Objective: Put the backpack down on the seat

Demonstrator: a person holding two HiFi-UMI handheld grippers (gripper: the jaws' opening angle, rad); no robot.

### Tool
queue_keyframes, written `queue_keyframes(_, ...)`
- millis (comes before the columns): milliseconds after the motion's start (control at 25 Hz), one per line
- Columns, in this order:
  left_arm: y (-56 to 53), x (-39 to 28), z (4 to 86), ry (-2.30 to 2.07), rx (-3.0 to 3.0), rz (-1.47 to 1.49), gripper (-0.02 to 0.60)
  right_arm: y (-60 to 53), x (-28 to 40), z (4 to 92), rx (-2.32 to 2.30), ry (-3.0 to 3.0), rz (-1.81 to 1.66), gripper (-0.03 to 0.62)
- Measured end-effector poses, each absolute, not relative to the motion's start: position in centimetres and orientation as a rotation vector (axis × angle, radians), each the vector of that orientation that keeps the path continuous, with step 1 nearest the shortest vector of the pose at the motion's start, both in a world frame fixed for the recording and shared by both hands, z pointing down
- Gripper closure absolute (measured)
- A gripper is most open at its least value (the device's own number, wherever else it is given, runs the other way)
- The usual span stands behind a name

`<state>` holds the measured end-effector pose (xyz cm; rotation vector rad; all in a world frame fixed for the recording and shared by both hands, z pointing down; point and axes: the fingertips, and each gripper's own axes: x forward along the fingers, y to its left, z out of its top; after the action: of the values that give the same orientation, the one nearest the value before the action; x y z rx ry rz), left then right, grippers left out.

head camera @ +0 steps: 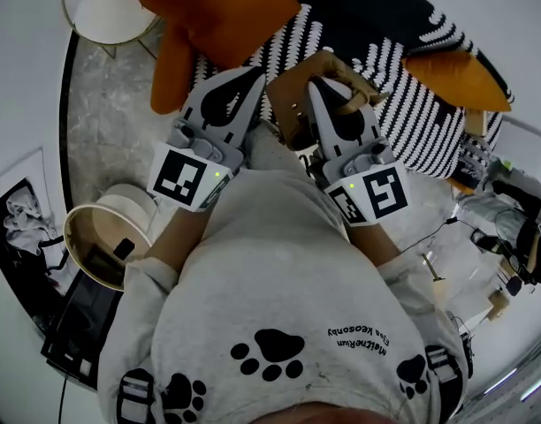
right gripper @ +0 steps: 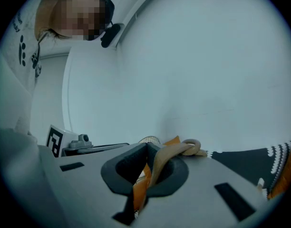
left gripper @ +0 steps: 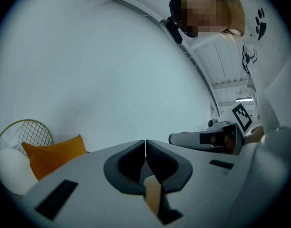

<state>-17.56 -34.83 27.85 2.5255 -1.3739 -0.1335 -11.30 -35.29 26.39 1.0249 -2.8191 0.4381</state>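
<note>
The backpack (head camera: 293, 91) is not down yet. It is carried between the two grippers in front of the torso, above the near edge of the striped seat (head camera: 412, 113); contact with the seat cannot be confirmed from the head view. The left gripper (head camera: 251, 78) is pressed together, tips meeting in its own view (left gripper: 145, 148), with a tan strip of strap (left gripper: 153, 194) pinched deeper between the pads. The right gripper (head camera: 320, 85) is likewise clamped (right gripper: 146, 151), and a tan strap (right gripper: 162, 160) is nipped there, its loose end curled over the top of the jaw. Whether these are two straps or one cannot be told. Thin webbing is gripped rather than the body, presumably because the body is too bulky for the jaws. A hold on each side likely keeps the bag level and stops it swinging. Both grippers are held roughly level, so the bag hangs below the tips and its base can be landed first. The open stretch between the two orange cushions (head camera: 217, 16) (head camera: 456, 78) is judged the likely landing zone. Next, a lowering onto the striped cover is called for, with release only once the weight is taken. Risk: thin strap slipping through the pads, or the bag tipping off the front edge if released early.
</note>
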Motion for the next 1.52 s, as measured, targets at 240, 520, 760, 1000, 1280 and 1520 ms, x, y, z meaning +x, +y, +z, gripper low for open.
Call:
queue_keyframes(240, -37.7, -17.3, 29.3, -1.375, 2.512, -0.139, 0.56, -37.9, -12.4, 28.5, 0.917, -2.828, 0.445, 0.562)
queue_keyframes(520, -41.5, -17.5, 33.0, -1.418, 2.452, -0.158, 0.56, -41.0, -13.5, 32.9, 0.806, -2.836, 0.452, 0.562)
queue_keyframes(760, -43.5, -19.2, 36.9, -1.47, 2.436, -0.097, 0.56, -42.3, -15.4, 37.2, 0.708, -2.837, 0.455, 0.562)
queue_keyframes(1000, -44.3, -19.0, 41.8, -1.447, 2.442, -0.012, 0.56, -43.5, -16.4, 41.0, 0.712, -2.852, 0.519, 0.562)
queue_keyframes(1280, -46.1, -18.6, 45.6, -1.448, 2.468, 0.01, 0.56, -44.9, -16.3, 45.5, 0.696, -2.844, 0.514, 0.562)
queue_keyframes(1520, -46.8, -17.9, 48.1, -1.42, 2.497, 0.022, 0.56, -45.1, -16.2, 48.5, 0.687, -2.835, 0.503, 0.562)
